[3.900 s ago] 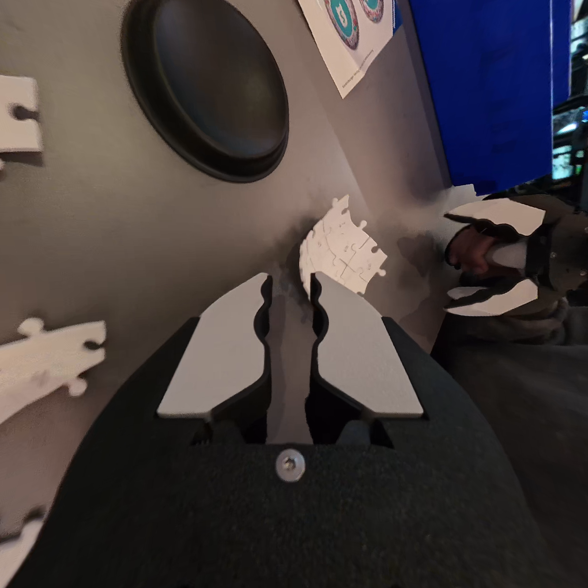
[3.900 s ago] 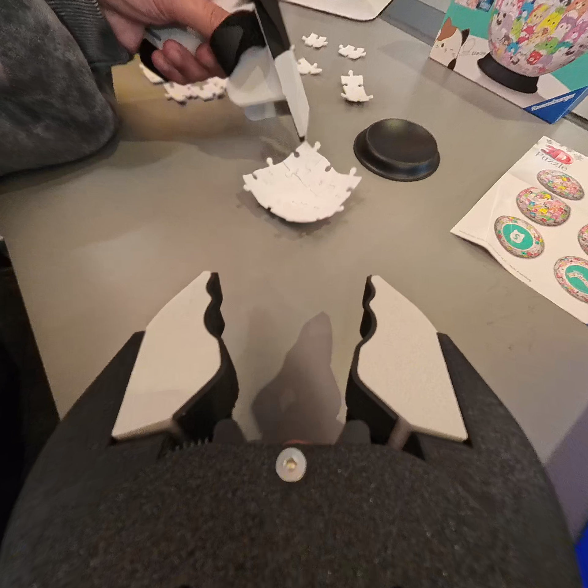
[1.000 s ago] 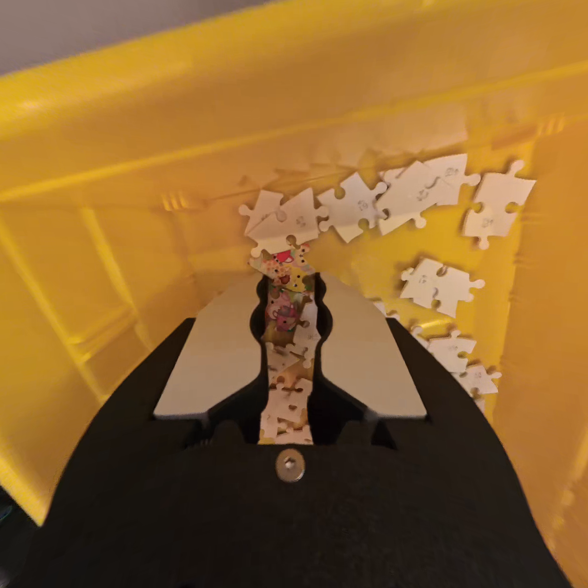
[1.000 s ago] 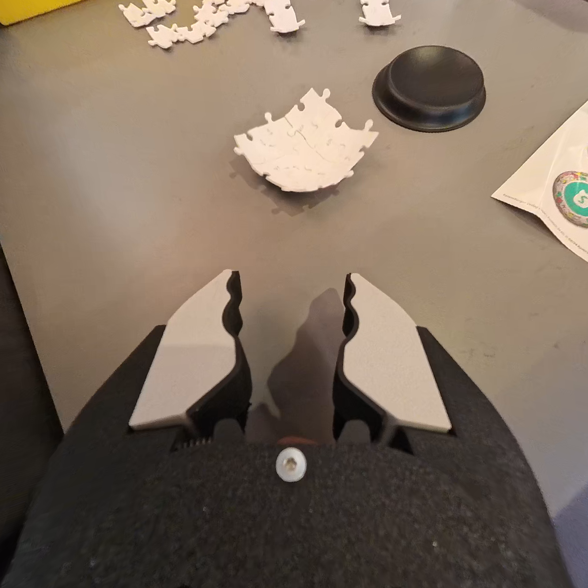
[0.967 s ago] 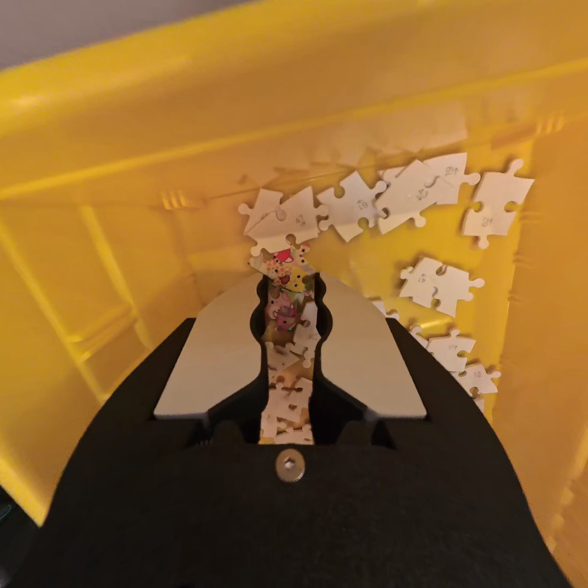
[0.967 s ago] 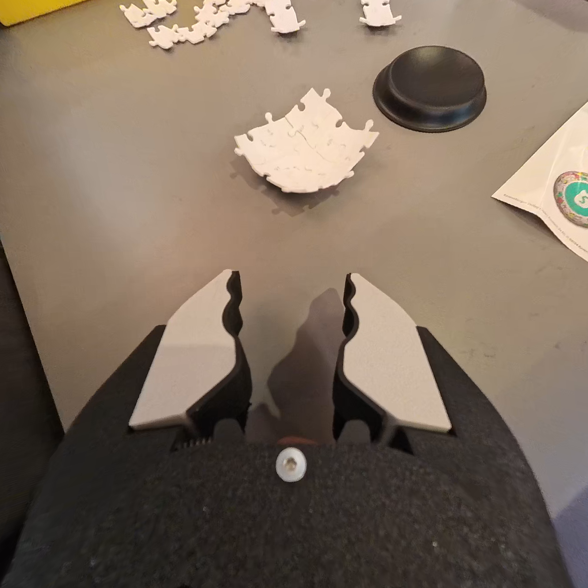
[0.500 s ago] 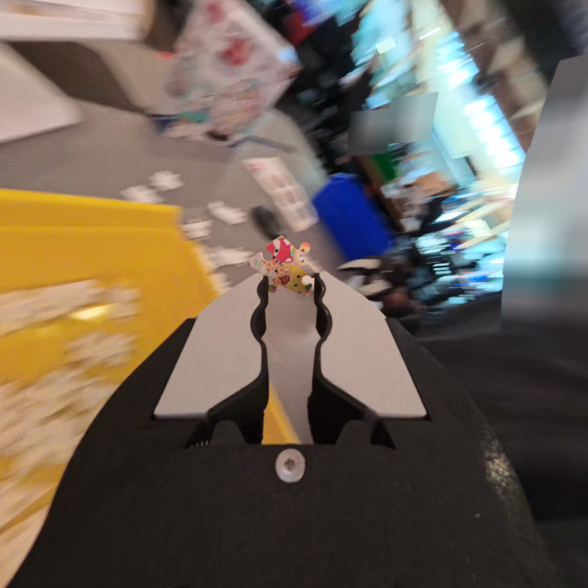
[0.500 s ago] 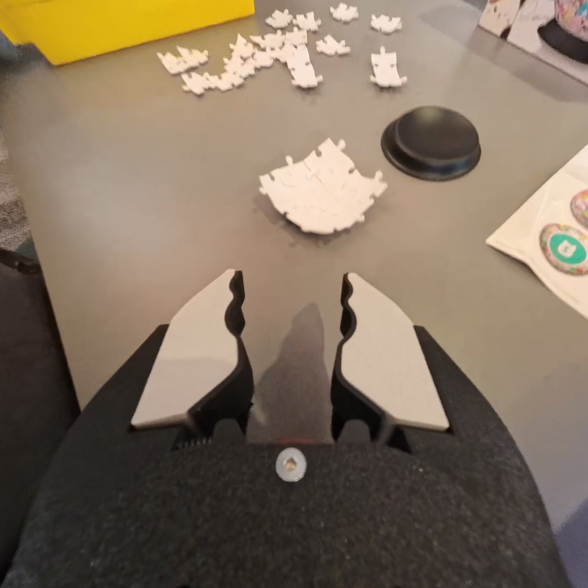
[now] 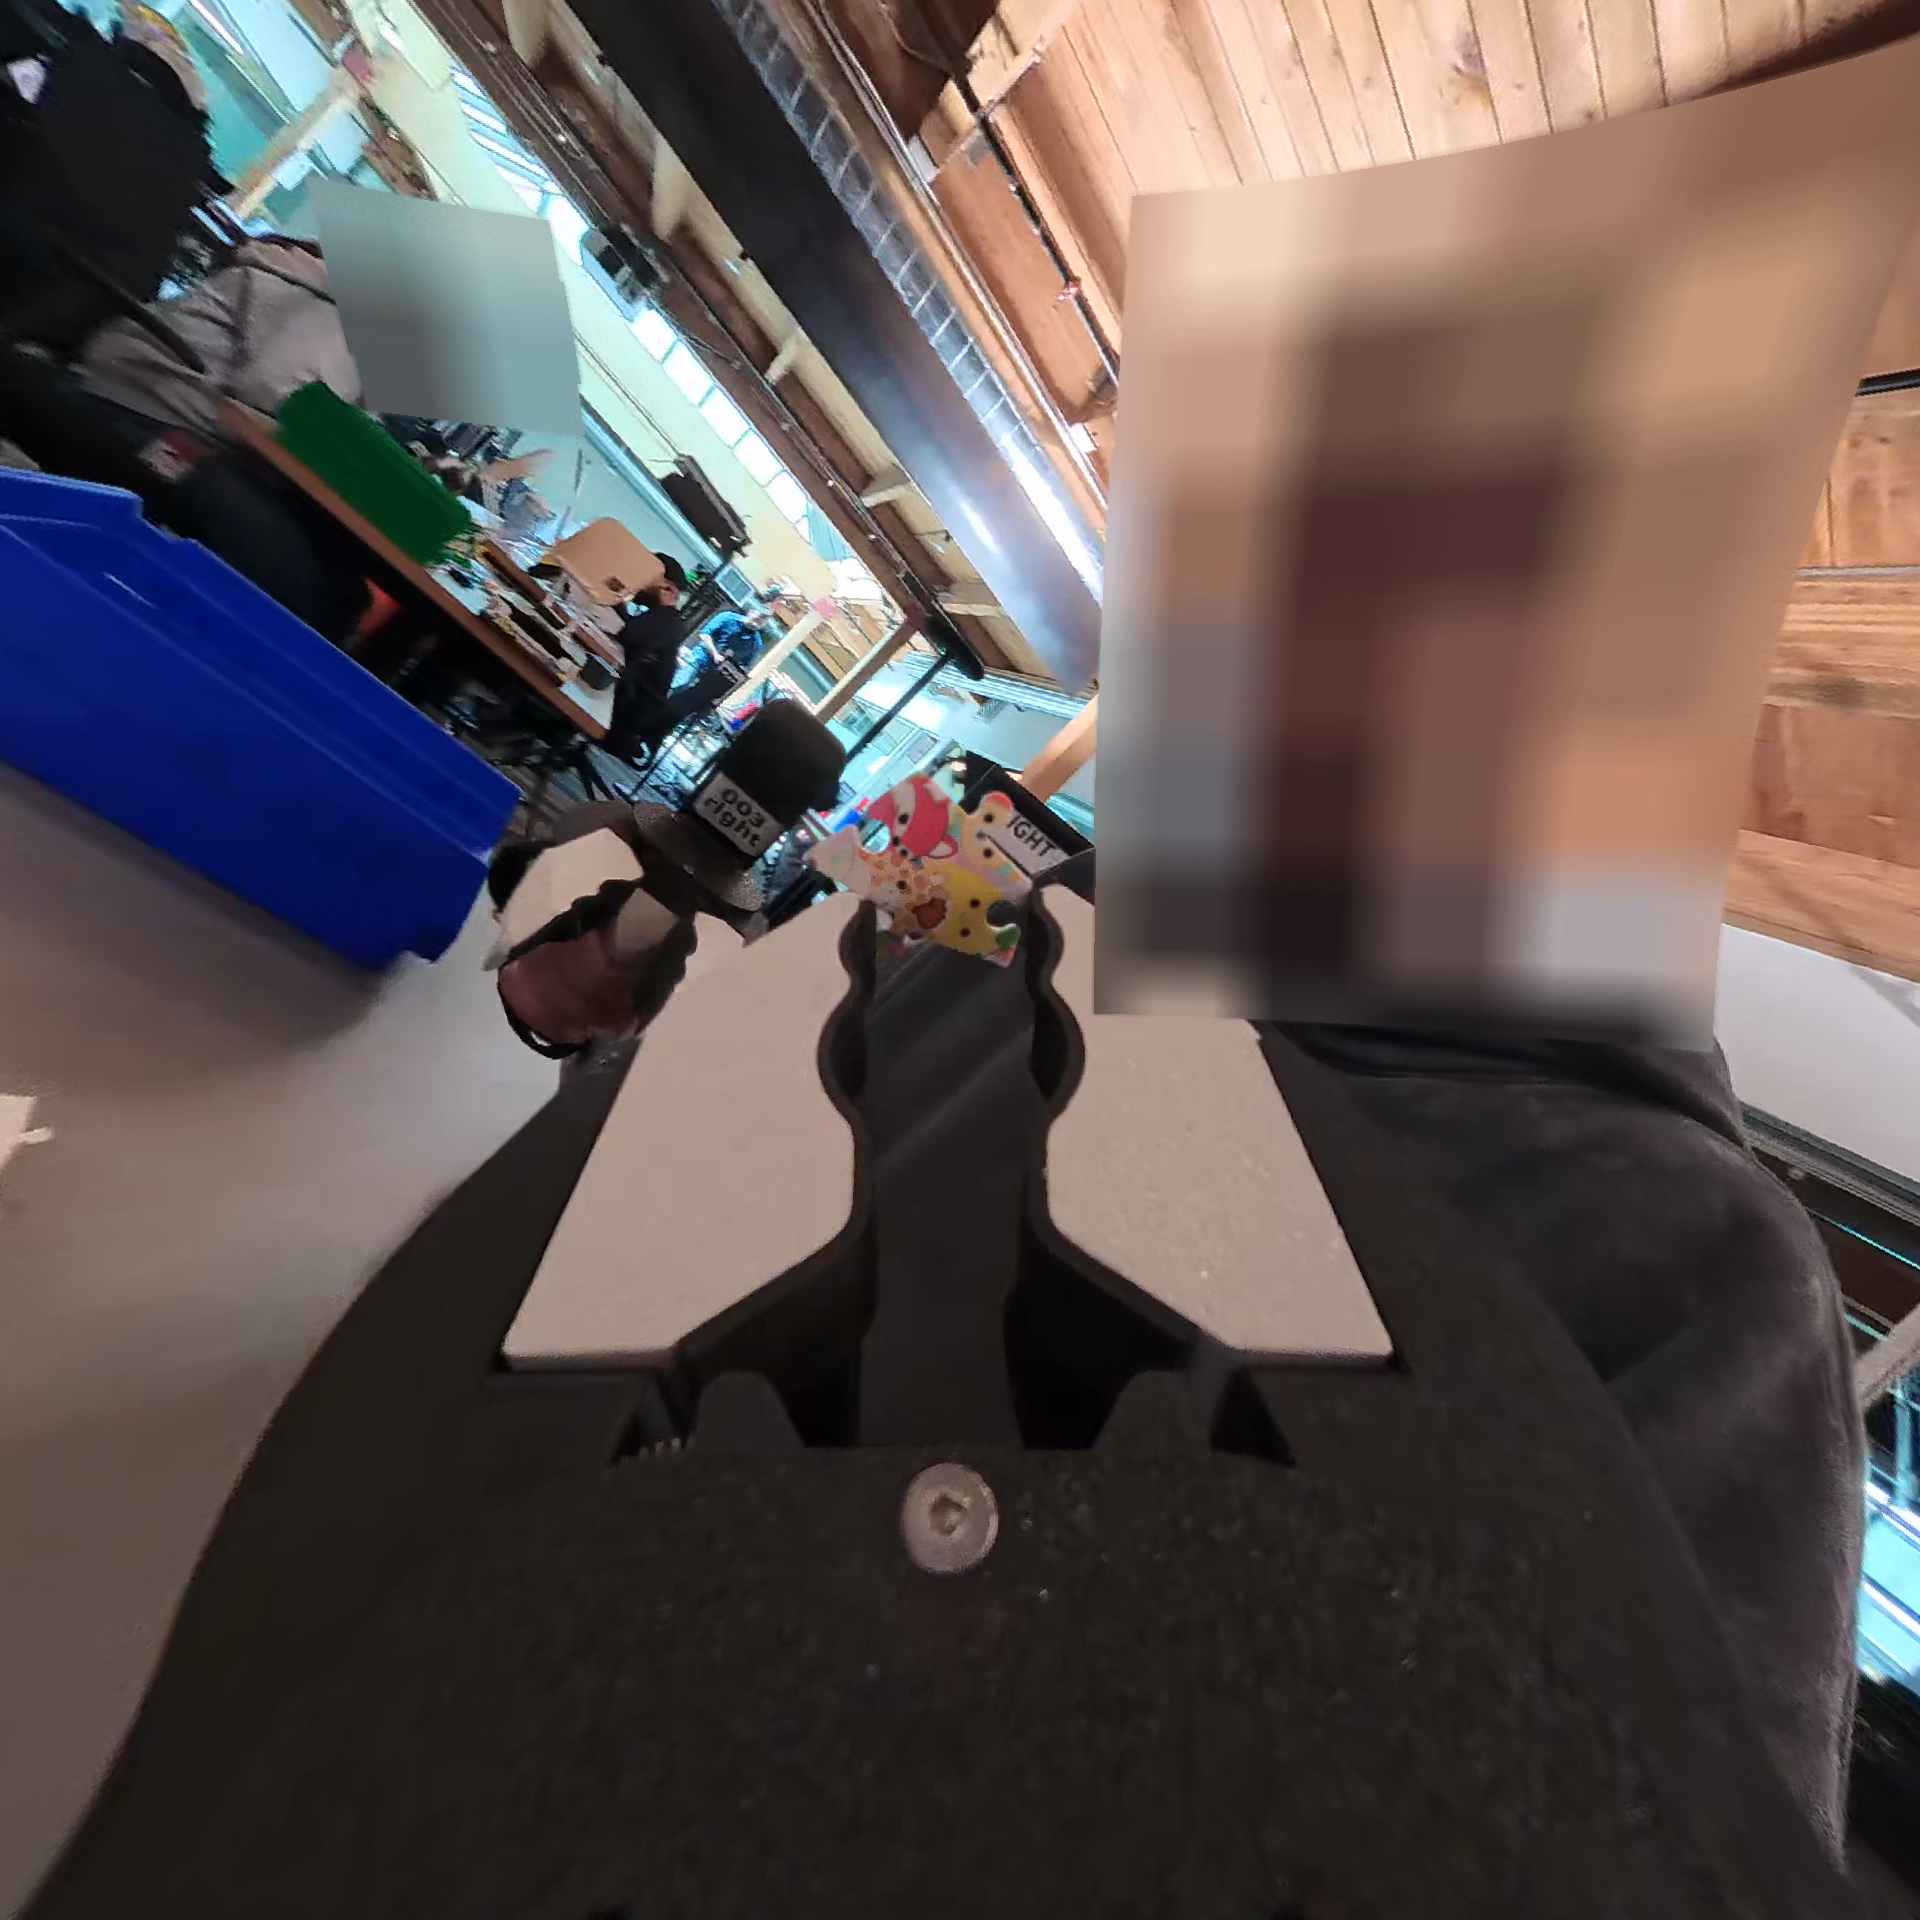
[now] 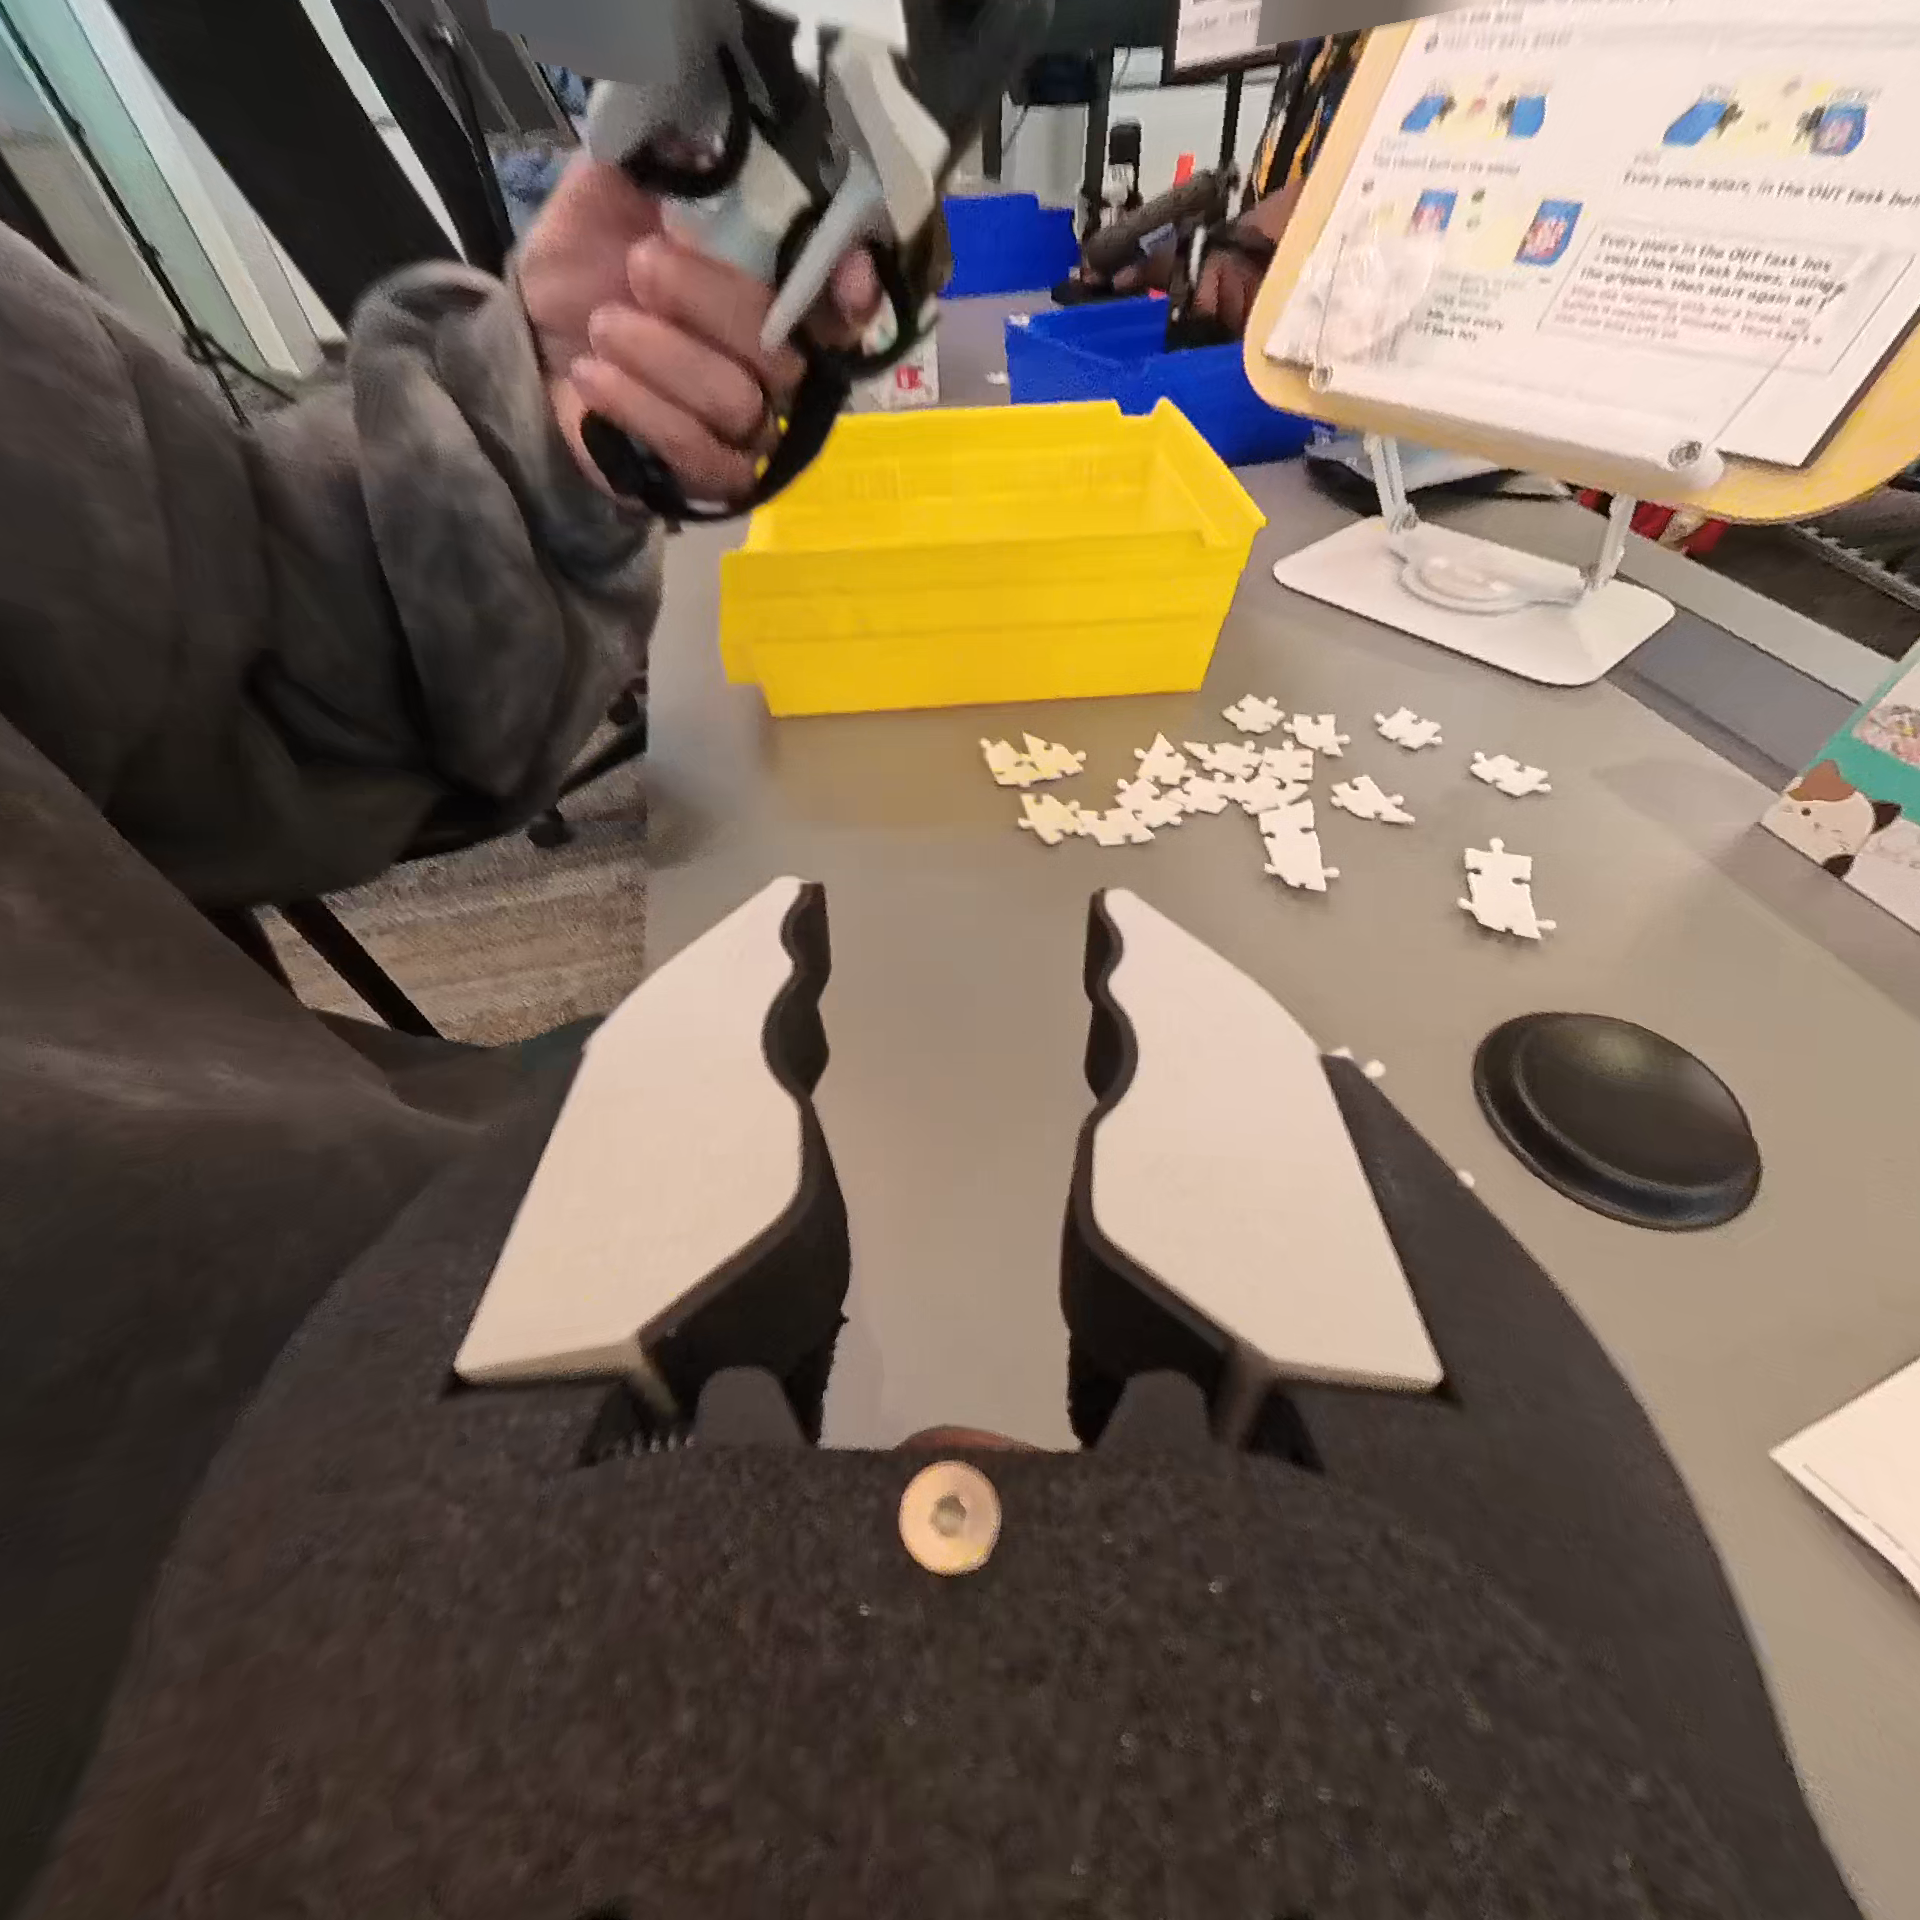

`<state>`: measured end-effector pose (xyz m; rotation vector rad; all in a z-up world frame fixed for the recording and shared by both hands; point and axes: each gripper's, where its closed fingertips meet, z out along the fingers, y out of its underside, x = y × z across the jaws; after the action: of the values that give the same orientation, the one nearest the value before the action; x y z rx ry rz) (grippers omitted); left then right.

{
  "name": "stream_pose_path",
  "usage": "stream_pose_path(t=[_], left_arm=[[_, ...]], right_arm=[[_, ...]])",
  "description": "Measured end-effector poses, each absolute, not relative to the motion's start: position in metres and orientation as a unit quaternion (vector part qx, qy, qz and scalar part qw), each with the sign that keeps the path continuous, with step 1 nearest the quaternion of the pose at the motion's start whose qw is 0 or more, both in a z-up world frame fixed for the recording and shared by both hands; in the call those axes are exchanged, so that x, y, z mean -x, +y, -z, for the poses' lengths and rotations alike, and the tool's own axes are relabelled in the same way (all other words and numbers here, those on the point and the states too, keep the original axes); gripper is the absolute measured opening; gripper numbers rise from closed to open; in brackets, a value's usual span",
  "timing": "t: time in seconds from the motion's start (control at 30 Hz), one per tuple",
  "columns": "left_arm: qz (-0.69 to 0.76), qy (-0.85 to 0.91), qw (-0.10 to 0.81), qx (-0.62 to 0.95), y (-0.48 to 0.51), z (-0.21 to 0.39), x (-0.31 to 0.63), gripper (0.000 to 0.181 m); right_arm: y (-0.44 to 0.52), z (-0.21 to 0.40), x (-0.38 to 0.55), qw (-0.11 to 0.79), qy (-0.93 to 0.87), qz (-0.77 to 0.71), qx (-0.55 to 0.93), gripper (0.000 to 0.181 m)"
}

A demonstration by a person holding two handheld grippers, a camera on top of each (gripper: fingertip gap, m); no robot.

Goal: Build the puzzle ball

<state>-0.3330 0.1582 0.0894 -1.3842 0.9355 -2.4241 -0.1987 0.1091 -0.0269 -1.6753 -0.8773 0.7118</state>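
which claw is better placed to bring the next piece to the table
Left. The left claw is already shut on a colourful puzzle piece, held up in the air. The right claw is open and empty above the table.

Left wrist view tilts up across the room; right wrist view faces the table [image 10: 935, 831], close.

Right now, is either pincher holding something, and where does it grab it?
The left gripper pinches a colourful puzzle piece by its lower edge, at the fingertips. The right gripper holds nothing.

Puzzle piece [image 9: 940, 883]: multicoloured cartoon animals. Bin [image 10: 987, 561]: yellow. Loose pieces [image 10: 1226, 790]: white. Stand [image 10: 1616, 1117]: black. Table [image 10: 1143, 945]: grey.
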Motion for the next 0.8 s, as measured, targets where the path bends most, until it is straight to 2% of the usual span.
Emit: stream_pose_path(t=[0.27,0.47,0.6,0.67,0.7,0.73,0.8], left_arm=[[0.84,0.298,0.007,0.453,0.123,-0.064,0.298,0.026],[0.807,0.333,-0.152,0.464,0.057,-0.015,0.281,0.026],[0.802,0.346,-0.205,0.442,0.029,-0.003,0.284,0.027],[0.801,0.35,-0.206,0.441,0.024,0.0,0.286,0.027],[0.803,0.345,-0.204,0.442,0.025,0.0,0.287,0.027],[0.804,0.34,-0.202,0.444,0.027,0.001,0.287,0.027],[0.801,0.331,-0.184,0.463,0.034,0.006,0.288,0.027]], right_arm=[[0.096,0.007,0.212,0.545,-0.369,-0.319,0.682,0.04],[0.064,-0.006,0.257,0.505,-0.436,-0.415,0.619,0.041],[0.047,0.012,0.276,0.454,-0.477,-0.438,0.611,0.024],[0.043,0.015,0.279,0.446,-0.487,-0.447,0.603,0.021],[0.04,0.015,0.28,0.439,-0.493,-0.457,0.596,0.009],[0.039,0.016,0.28,0.436,-0.493,-0.46,0.596,0.005],[0.041,0.02,0.28,0.431,-0.494,-0.457,0.602,0.003]])
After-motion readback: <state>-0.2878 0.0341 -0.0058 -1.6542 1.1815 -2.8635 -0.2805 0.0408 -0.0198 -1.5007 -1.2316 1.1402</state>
